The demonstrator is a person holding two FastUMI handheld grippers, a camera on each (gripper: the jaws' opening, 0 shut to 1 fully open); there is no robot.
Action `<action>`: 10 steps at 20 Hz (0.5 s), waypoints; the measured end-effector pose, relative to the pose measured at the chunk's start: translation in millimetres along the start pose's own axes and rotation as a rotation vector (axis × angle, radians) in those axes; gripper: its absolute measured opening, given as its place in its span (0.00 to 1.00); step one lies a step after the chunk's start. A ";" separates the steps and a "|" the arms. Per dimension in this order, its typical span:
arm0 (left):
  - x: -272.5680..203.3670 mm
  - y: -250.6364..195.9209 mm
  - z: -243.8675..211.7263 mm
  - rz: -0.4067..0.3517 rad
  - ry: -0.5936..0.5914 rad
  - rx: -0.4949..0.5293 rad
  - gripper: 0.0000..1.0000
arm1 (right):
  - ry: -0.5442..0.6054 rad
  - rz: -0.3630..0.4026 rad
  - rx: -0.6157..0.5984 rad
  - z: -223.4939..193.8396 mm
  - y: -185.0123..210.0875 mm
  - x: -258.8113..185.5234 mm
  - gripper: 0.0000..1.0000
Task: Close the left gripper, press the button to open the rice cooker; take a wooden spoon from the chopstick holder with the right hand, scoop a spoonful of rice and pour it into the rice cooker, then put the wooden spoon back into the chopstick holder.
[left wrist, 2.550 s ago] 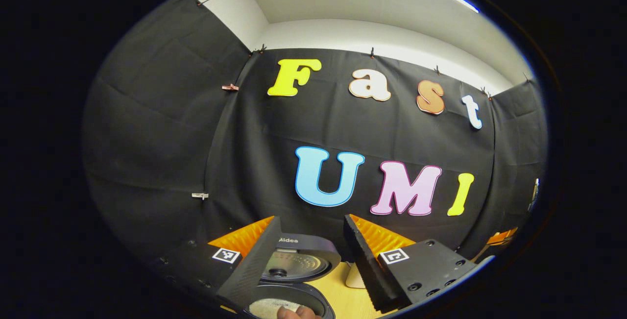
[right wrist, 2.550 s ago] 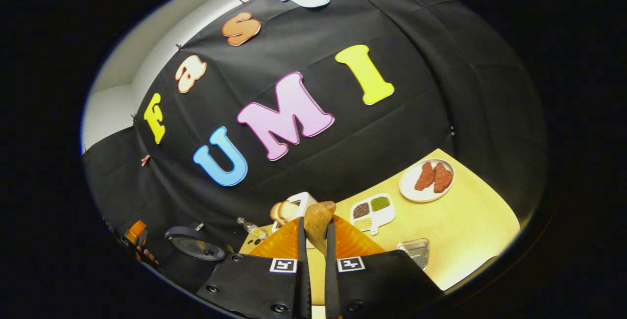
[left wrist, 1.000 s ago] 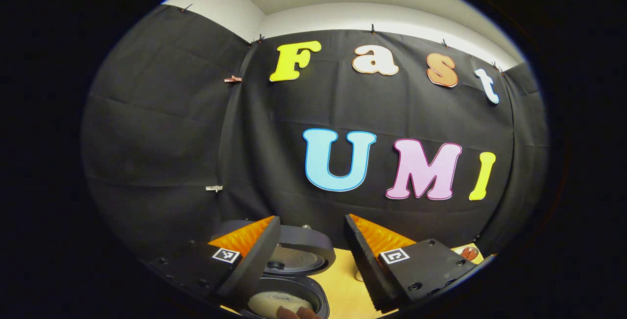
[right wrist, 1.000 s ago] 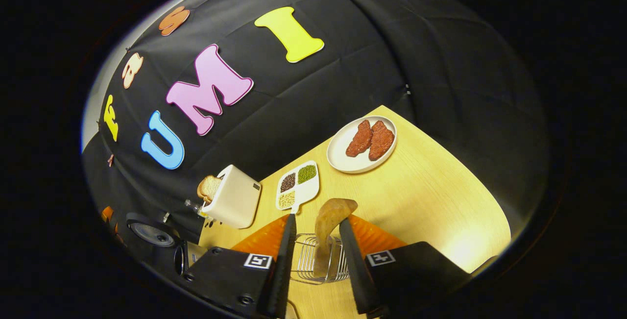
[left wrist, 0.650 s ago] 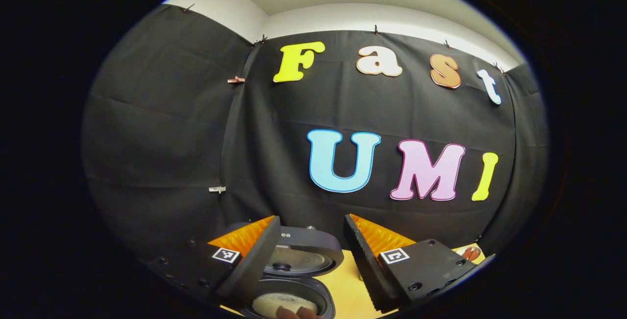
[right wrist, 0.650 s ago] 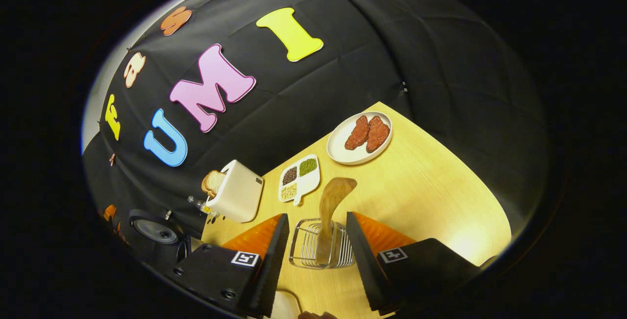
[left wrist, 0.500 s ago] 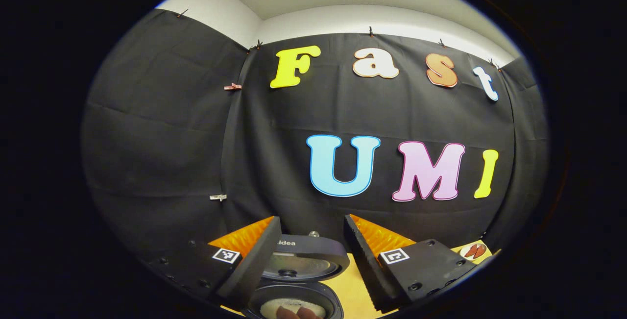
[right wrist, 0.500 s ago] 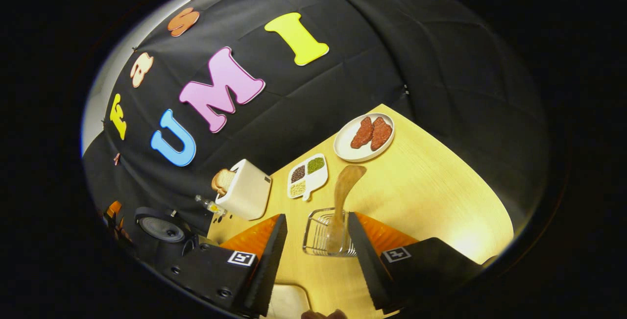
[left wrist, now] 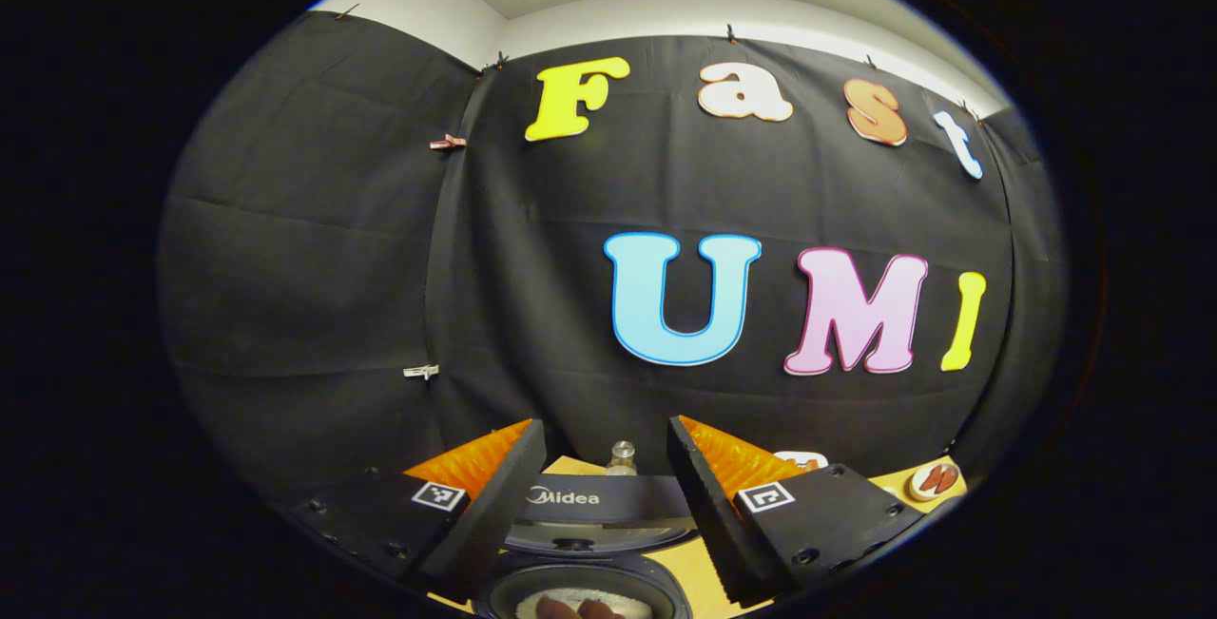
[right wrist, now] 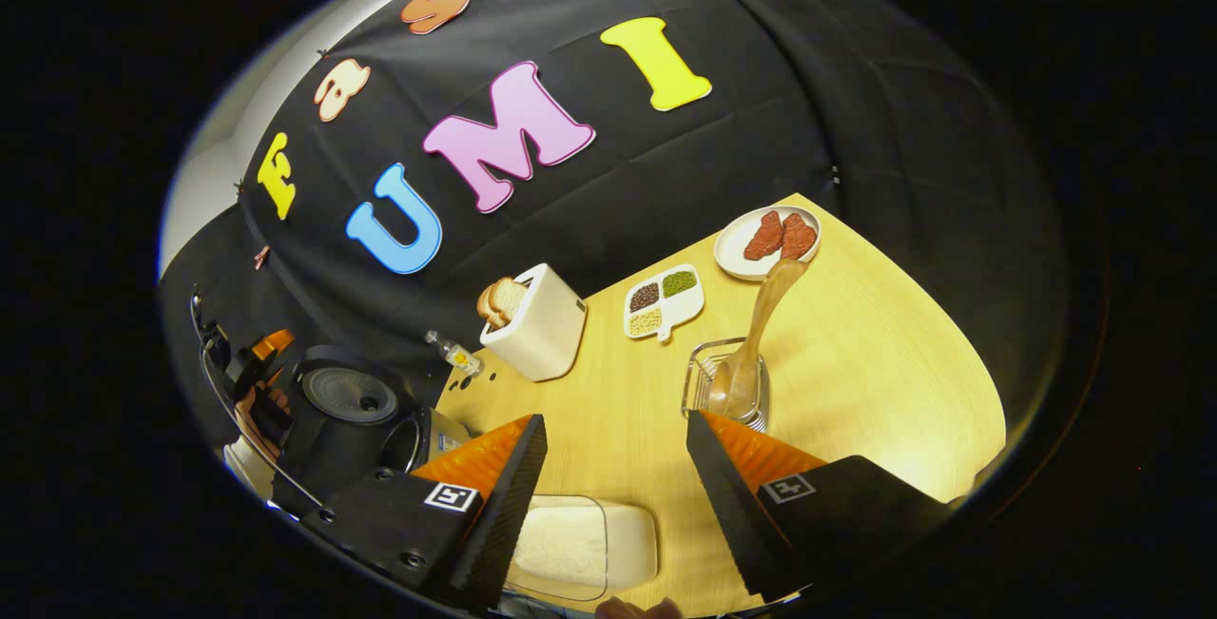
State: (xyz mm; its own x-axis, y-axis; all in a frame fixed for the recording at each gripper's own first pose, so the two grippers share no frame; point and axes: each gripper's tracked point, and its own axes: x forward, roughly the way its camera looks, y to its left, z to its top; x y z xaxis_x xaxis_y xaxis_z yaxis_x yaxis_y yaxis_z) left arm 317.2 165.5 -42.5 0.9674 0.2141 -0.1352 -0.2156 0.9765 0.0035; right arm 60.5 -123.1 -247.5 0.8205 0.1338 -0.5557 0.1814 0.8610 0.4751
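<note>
Risk: the wooden spoon [right wrist: 761, 315] leans far over the chopstick holder [right wrist: 704, 381]; judged top-heavy, it could tip the rack. From left: rice cooker [right wrist: 347, 419], lid up, rice in its pot [left wrist: 580, 598]; rice box [right wrist: 580, 543], full. Left gripper [left wrist: 607, 467] and right gripper [right wrist: 616, 467] both gape, holding nothing.

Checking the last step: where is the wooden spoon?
In the right gripper view, the wooden spoon stands in the wire chopstick holder on the table, near the sectioned dish.

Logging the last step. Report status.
Both tongs open, empty. Spoon in holder. Cooker lid up. Nothing in the way.
</note>
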 end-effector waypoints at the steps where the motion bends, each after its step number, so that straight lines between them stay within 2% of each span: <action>1: 3.0 3.5 -2.7 0.007 0.010 0.000 0.89 | 0.000 0.008 -0.006 -2.2 7.9 -2.6 0.92; 3: 8.6 11.9 -19.5 0.028 0.065 -0.009 0.89 | 0.000 0.018 -0.027 -7.8 22.1 -5.5 0.92; 4: 9.0 14.0 -23.5 0.035 0.068 0.002 0.94 | 0.000 0.021 -0.037 -10.3 28.2 -6.3 0.92; 6: 7.8 12.1 -25.1 0.030 0.077 0.038 0.87 | 0.009 0.029 -0.043 -19.2 39.3 -7.1 0.92; 8: 3.3 12.2 -28.0 0.027 0.080 0.069 0.88 | 0.013 0.033 -0.039 -24.0 50.0 -7.9 0.92; 10: -4.5 11.5 -27.9 0.024 0.084 0.054 0.89 | 0.017 0.039 -0.053 -29.6 61.2 -8.6 0.92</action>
State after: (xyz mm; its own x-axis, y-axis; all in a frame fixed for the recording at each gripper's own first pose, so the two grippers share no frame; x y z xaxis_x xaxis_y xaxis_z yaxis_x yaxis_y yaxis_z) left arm 306.6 175.1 -69.5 0.9471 0.2369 -0.2167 -0.2291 0.9715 0.0608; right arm 48.5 -57.0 -233.9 0.8169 0.1759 -0.5493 0.1203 0.8795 0.4604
